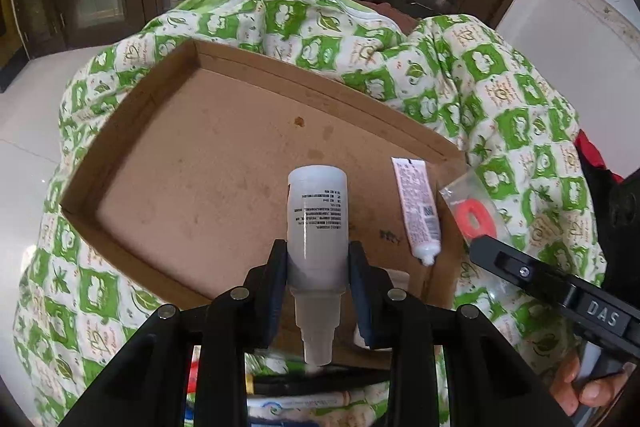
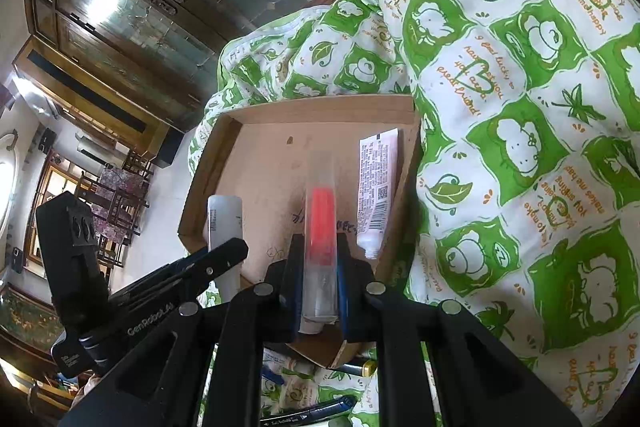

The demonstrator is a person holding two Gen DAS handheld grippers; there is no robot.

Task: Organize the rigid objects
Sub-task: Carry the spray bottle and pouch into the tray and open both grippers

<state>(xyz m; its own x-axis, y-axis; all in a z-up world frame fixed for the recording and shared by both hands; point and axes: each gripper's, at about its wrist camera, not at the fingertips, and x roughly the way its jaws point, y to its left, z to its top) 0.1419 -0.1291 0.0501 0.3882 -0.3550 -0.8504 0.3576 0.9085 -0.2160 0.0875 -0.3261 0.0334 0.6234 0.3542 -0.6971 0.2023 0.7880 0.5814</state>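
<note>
Left gripper point(image 1: 318, 283) clamps a frosted white bottle point(image 1: 317, 223) above the cardboard tray point(image 1: 132, 131), right gripper point(image 2: 320, 279) pinches a clear packet with an orange ring point(image 2: 320, 223) beside the already placed tube point(image 2: 376, 187), apparently both for deposit.

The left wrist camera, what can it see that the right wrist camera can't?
Only the left wrist view shows a hand holding the right gripper's handle. Only the right wrist view shows a room with chairs. Both show the cardboard tray, the white tube lying in it, the white bottle in the left gripper and the clear packet with something orange in the right gripper.
</note>
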